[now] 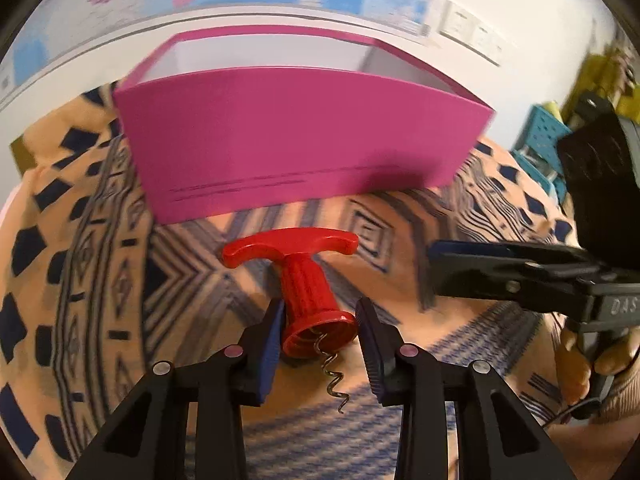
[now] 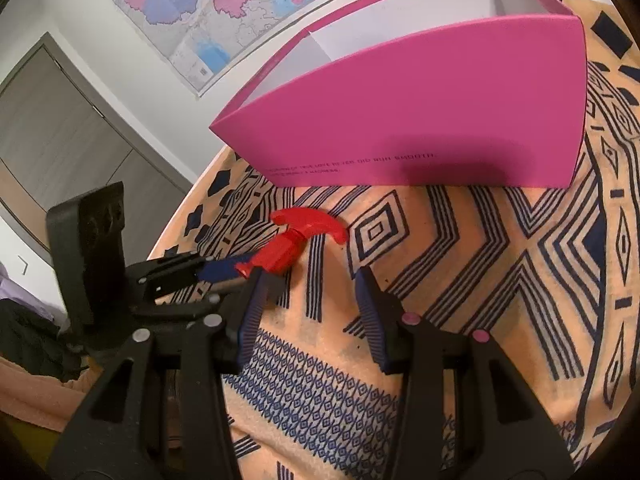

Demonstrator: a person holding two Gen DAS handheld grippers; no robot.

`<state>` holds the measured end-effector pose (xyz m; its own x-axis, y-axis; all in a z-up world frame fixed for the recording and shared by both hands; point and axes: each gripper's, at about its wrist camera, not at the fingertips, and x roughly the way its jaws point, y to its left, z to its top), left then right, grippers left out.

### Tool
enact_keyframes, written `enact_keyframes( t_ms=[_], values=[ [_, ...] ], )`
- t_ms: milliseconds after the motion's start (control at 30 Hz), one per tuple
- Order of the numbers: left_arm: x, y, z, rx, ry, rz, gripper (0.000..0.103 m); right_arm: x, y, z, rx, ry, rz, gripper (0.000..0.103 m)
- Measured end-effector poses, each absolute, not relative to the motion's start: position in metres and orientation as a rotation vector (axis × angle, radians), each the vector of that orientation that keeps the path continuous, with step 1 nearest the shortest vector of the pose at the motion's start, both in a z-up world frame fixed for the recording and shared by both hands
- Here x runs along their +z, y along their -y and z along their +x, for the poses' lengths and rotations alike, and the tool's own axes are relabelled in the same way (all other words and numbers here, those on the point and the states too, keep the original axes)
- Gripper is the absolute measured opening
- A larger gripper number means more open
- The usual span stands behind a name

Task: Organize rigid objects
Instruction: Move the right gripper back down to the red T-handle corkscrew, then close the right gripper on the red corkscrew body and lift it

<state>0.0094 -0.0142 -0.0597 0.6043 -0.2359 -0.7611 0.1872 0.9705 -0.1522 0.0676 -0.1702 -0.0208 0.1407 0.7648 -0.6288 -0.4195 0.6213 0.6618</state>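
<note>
While the pink box (image 1: 296, 140) stands at the back of the cloth-covered tabletop (image 1: 100, 280) with nothing visible inside it, a red corkscrew (image 1: 308, 284) lies on the patterned cloth just in front of it, T-handle toward the box and bare metal screw pointing back at the left gripper (image 1: 320, 334). That gripper is spread, its two fingers flanking the corkscrew's flared collar; whether the pads touch the plastic cannot be told, and the jaws are clearly not pressed onto it. The right gripper (image 2: 310, 312) hovers over bare cloth to the side, also spread and holding nothing. Judged from this, the sorting has barely begun: the corkscrew is not yet gripped or lifted, and its trip into the box is still to come. What shows of the box's white interior looks bare, though its floor is hidden. No other loose objects show on the tabletop.
</note>
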Motion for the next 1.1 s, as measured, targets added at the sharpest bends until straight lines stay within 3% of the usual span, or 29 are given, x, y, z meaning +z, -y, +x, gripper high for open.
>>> enact_keyframes(
  t_ms=[367,733,800,1100],
  values=[
    [-0.061,0.054,0.003,-0.327,-0.894,0.019,0.036,-0.033,0.178,0.069,0.886,-1.193,0.432,0.048],
    [-0.063,0.048,0.0,-0.334,-0.91,-0.009,0.04,-0.041,0.17,0.075,0.887,-1.245,0.468,0.048],
    [-0.062,0.045,-0.002,-0.34,-0.911,-0.021,0.046,-0.042,0.167,0.076,0.884,-1.25,0.469,0.048],
    [-0.063,0.034,-0.006,-0.374,-0.911,-0.07,0.045,-0.042,0.156,0.079,0.87,-1.257,0.456,0.048]
  ],
)
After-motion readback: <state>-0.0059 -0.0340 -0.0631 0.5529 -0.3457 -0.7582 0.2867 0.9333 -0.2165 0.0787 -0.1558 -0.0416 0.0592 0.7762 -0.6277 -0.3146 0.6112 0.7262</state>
